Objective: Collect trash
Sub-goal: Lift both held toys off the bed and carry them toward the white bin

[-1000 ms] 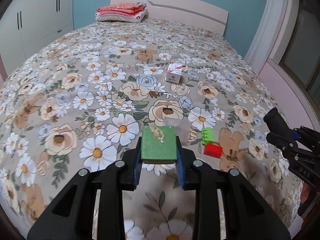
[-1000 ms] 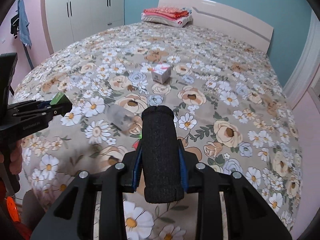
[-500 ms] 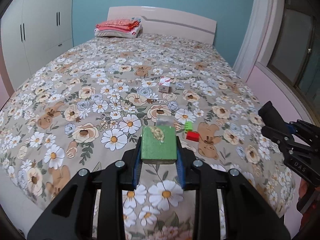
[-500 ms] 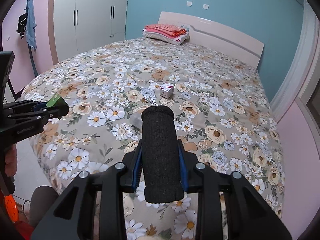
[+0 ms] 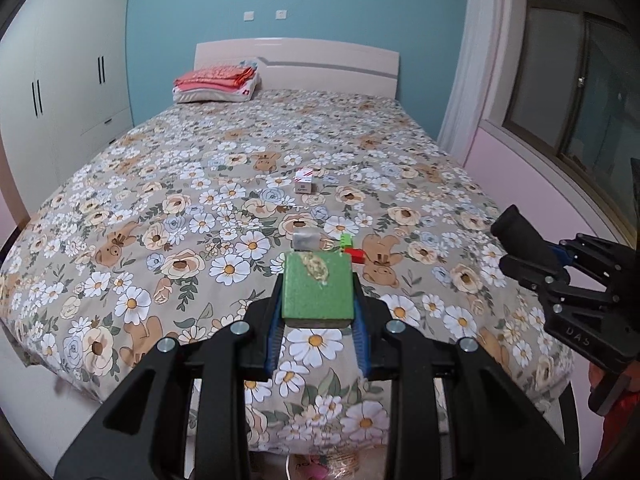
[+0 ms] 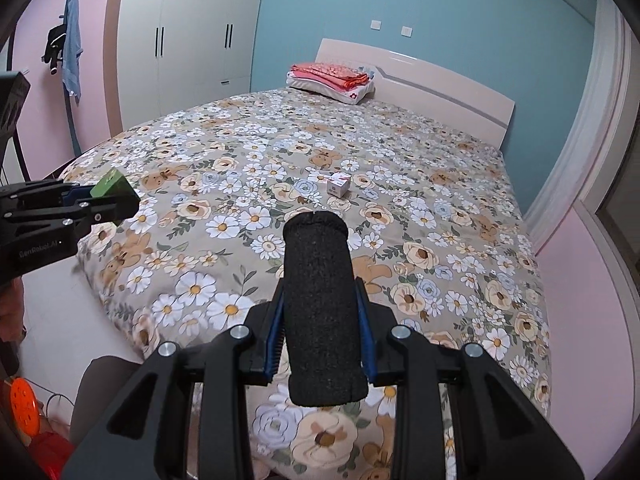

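Left wrist view: the left gripper (image 5: 317, 312) is clamped on a green sponge (image 5: 317, 288) with a pale smear near its far edge, held above the foot of the bed (image 5: 120, 208). On the cover beyond it lie a clear cup (image 5: 307, 239) on its side, a green block (image 5: 347, 240) and a red block (image 5: 357, 255) touching each other just beside the cup, and, farther up the bed, a small box (image 5: 304, 182) with red stripes. At the right edge the right gripper (image 5: 532, 258) shows from the side, marked "DAS".

Right wrist view: the right gripper (image 6: 320, 316) is closed on a black sleeve (image 6: 320, 304), a knitted tube standing out past the jaws. The left gripper (image 6: 102, 204) reaches in from the left with the sponge (image 6: 110, 185); its body reads "GenRobot.AI". The box (image 6: 339, 184) sits mid-bed; its print is too small to read.

Judging by this, two items are picked up and off the bed, not yet dropped anywhere; no bin is clearly visible. The cup, blocks and box appear left to collect.
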`<state>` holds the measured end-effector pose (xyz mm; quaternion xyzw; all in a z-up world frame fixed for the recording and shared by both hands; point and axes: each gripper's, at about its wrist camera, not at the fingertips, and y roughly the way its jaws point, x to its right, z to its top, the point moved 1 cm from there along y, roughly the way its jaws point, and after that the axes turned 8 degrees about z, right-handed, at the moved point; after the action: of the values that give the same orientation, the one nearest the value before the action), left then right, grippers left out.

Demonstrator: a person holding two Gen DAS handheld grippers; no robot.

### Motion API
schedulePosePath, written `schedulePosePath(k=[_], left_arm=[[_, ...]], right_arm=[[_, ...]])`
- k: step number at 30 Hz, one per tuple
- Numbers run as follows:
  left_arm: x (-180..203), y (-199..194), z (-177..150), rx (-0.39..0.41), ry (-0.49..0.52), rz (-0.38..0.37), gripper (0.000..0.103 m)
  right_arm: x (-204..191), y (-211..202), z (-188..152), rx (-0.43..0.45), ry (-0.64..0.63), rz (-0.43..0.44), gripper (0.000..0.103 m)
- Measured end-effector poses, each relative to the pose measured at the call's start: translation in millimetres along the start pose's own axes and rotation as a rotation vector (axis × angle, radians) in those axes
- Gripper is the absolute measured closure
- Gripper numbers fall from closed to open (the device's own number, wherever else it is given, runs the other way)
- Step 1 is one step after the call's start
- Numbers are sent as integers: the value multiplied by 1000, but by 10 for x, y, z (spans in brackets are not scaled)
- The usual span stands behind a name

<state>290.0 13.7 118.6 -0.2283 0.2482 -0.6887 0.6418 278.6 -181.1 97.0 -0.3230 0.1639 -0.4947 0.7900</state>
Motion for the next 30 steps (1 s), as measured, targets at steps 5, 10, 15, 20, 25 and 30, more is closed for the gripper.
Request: schedulePosePath(k=[5, 10, 15, 20, 25, 30], left_arm=[[48, -275, -146, 22, 26, -16, 73], [119, -520, -379, 32, 61, -38, 73], [169, -620, -661, 15, 101, -73, 73], [187, -621, -987, -17, 135, -98, 73], [169, -581, -1282, -53, 168, -108, 73], [169, -529, -1516, -84, 190, -121, 73]], right_arm=[[-164, -246, -155, 15, -18, -8, 70], [-339, -449, -378, 23, -37, 2, 70], [-510, -517, -616, 17, -55, 15, 70], [-711, -514, -890, -12, -78, 33, 70], [-825, -507, -1112, -26, -75, 58, 69], [-884, -412, -1340, -61, -54, 83, 69]])
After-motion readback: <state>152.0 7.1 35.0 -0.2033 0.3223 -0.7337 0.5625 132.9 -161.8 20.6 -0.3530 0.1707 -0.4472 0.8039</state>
